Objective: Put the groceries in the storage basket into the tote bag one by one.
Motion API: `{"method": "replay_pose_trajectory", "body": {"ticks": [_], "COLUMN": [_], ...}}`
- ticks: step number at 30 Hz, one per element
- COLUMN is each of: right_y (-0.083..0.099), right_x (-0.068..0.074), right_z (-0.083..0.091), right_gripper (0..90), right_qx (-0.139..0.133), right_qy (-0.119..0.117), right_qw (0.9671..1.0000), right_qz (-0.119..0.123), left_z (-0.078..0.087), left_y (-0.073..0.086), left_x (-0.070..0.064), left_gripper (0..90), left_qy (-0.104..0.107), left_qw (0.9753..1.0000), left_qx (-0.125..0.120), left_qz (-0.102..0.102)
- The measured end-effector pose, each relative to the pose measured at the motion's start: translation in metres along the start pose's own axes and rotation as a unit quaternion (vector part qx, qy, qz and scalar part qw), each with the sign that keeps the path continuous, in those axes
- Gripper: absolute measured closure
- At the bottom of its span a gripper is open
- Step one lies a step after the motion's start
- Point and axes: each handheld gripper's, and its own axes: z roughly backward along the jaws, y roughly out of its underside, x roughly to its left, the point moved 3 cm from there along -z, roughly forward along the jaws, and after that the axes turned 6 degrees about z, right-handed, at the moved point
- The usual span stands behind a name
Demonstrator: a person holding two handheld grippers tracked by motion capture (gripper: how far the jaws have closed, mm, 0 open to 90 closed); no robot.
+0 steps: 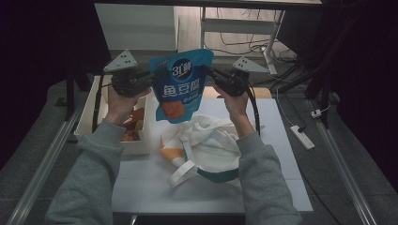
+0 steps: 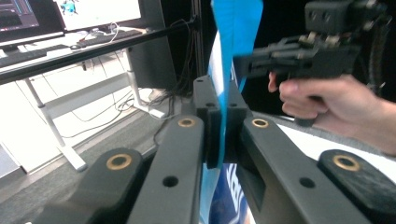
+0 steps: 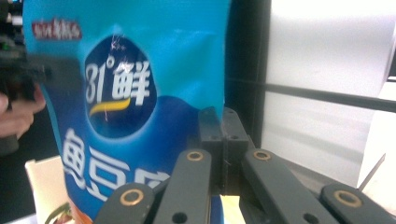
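A blue snack pouch with white lettering hangs upright in the air between both grippers. My left gripper is shut on its left edge, and my right gripper is shut on its right edge. In the left gripper view the jaws pinch the thin blue pouch edge-on, with the other hand and the right gripper beyond it. In the right gripper view the jaws clamp the side seam of the pouch. Below the pouch a white tote bag with green trim lies crumpled on the table.
A white box holding red-orange packets stands at the table's left side. The white table top stretches out to the right of the bag. A power strip and cables lie on the floor to the right. A desk frame stands behind.
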Motion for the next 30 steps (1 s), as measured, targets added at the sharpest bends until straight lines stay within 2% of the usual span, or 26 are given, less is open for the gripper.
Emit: {"method": "replay_pose_trajectory", "body": {"ticks": [5,8,11,15,17,20,22,24,27,30], "right_y": [-0.005,-0.01,-0.014,-0.019,-0.021,-0.024,-0.026,-0.028,-0.033,-0.039], "right_x": [-0.004,-0.004,-0.002,-0.002,-0.002,-0.002,-0.001,0.001,0.003,0.004], "right_z": [0.008,0.014,0.021,0.029,0.032,0.037,0.039,0.042,0.049,0.06], "right_gripper": [90.0,90.0,90.0,90.0,90.0,90.0,90.0,90.0,90.0,90.0], "right_qx": [-0.017,-0.027,-0.035,-0.038,-0.041,-0.044,-0.044,-0.044,-0.051,-0.062], "right_qy": [0.003,0.007,0.01,0.013,0.012,0.012,0.014,0.017,0.02,0.019], "right_qw": [0.9997,0.9995,0.9993,0.9992,0.9991,0.999,0.999,0.9989,0.9985,0.9979], "right_qz": [-0.016,-0.011,-0.009,0.0,0.0,-0.002,0.0,0.005,0.007,0.008], "left_z": [-0.007,-0.009,-0.01,-0.013,-0.012,-0.012,-0.012,-0.01,-0.001,0.007], "left_y": [0.003,0.004,0.005,0.007,0.007,0.007,0.007,0.008,0.009,0.013], "left_x": [-0.003,-0.004,-0.003,-0.005,-0.005,-0.004,-0.003,-0.004,-0.005,-0.004], "left_gripper": [87.2,85.1,78.2,76.6,70.1,60.9,56.3,50.0,39.1,35.0], "left_qy": [-0.003,-0.007,-0.001,0.002,0.006,0.002,0.013,0.013,0.022,0.026], "left_qw": [0.9999,0.9998,0.9998,0.9998,0.9999,0.9999,0.9998,0.9998,0.9995,0.9993], "left_qx": [0.011,0.013,0.019,0.018,0.016,0.012,0.012,0.01,0.0,0.0], "left_qz": [-0.009,-0.01,-0.007,-0.004,-0.002,0.005,0.01,0.01,0.022,0.029]}}
